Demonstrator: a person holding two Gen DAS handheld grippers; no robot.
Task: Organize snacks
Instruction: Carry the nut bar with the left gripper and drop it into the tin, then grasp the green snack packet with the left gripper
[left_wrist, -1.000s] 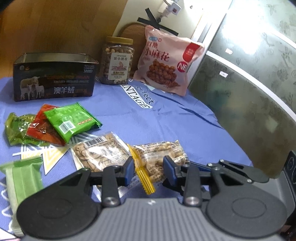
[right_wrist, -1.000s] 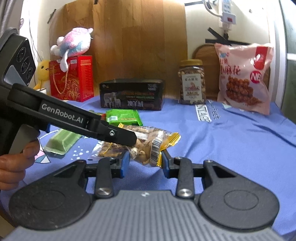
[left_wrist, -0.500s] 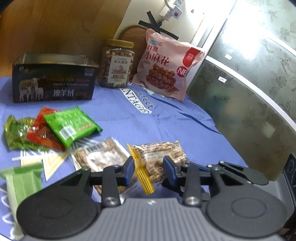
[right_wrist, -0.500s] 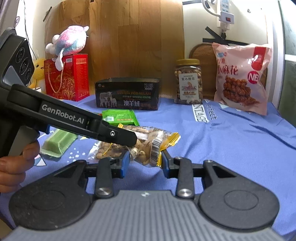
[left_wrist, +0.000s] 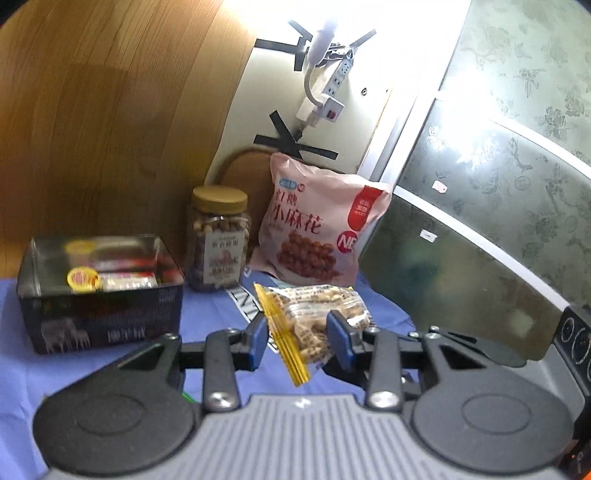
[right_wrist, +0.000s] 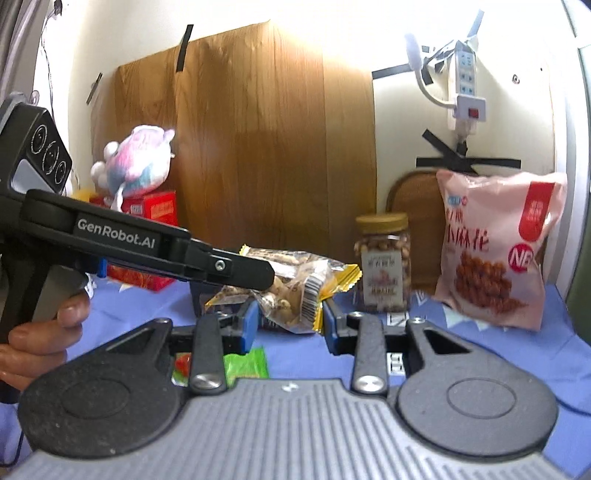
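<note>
Peanut packets held above the blue cloth

My left gripper (left_wrist: 297, 338) and right gripper (right_wrist: 286, 319) each clamp a peanut packet (left_wrist: 314, 317) over the blue tablecloth (left_wrist: 207, 314); wood panel (right_wrist: 273, 140) far behind.

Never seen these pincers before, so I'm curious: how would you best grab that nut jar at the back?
Probably the nut jar by its body, under the gold lid, coming level from the front: it stands upright, with the dark box and pink snack bag close on either side.
</note>
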